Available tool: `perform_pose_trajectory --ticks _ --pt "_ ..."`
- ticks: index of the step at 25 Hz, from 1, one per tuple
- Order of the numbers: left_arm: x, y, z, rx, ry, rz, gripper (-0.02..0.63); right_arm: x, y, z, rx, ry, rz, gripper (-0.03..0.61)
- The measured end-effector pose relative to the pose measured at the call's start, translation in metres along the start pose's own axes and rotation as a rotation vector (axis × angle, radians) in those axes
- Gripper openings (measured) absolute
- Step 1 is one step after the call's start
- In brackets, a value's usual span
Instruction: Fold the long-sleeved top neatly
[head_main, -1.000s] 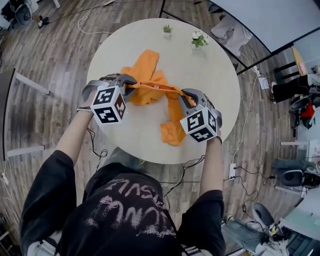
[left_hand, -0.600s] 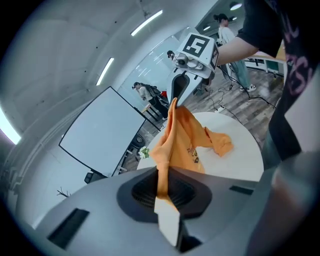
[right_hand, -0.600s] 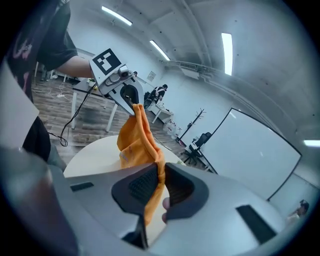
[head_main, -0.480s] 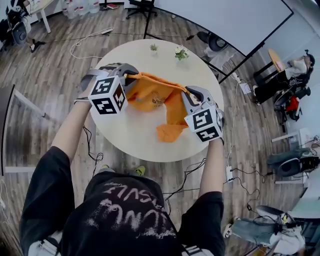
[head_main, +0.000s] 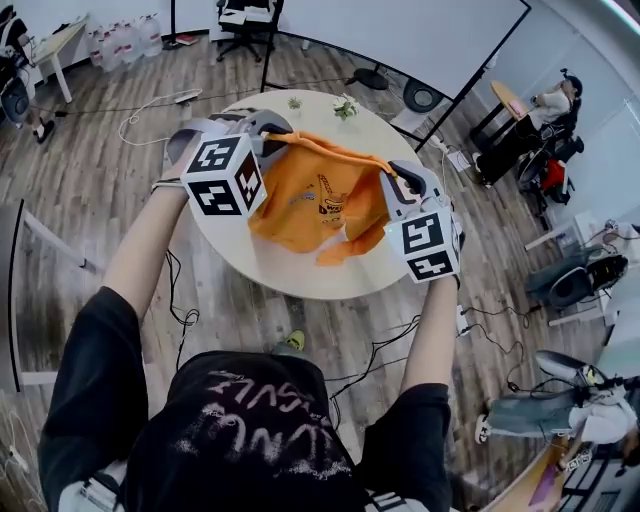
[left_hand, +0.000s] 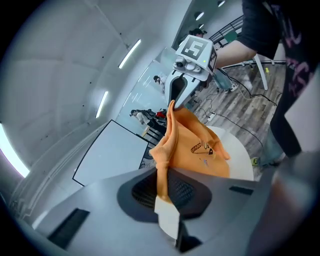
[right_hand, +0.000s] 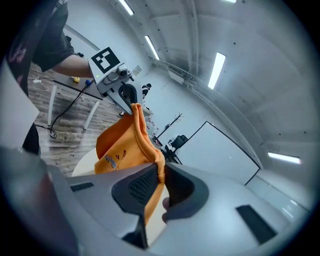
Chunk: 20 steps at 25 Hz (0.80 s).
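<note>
I am pinching the orange top (head_main: 315, 200) with my left fingers (head_main: 268, 127) at its ten o'clock and my right fingers (head_main: 396, 182) at its three o'clock. It is hanging open over the counter (head_main: 290, 275). I think no fold is made yet.

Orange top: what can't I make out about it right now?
- Sleeves: head view, orange top hangs bunched; folds hide them.
- Chest print: too small to read.
- Gripped edges: left tongs, right tongs cover them in their own views.
- Hem touching table: cannot tell.
</note>
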<state>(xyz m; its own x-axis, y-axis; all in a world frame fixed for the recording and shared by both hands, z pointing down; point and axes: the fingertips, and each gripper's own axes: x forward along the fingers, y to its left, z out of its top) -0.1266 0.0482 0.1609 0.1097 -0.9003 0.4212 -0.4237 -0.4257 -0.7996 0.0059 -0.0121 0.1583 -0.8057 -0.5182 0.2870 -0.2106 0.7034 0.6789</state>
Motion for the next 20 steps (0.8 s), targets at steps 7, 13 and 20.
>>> perform_pose_trajectory --ticks 7,13,20 --pt "-0.063 0.006 0.039 0.066 -0.105 0.025 0.031 -0.072 0.005 0.048 -0.034 0.02 -0.111 0.043" --pt "-0.106 0.026 0.071 0.103 -0.197 0.073 0.031 -0.117 -0.013 0.092 -0.052 -0.028 -0.2 0.044" --pt "-0.095 0.034 0.062 0.107 -0.214 0.036 0.031 -0.094 -0.019 0.085 -0.033 -0.019 -0.198 0.044"
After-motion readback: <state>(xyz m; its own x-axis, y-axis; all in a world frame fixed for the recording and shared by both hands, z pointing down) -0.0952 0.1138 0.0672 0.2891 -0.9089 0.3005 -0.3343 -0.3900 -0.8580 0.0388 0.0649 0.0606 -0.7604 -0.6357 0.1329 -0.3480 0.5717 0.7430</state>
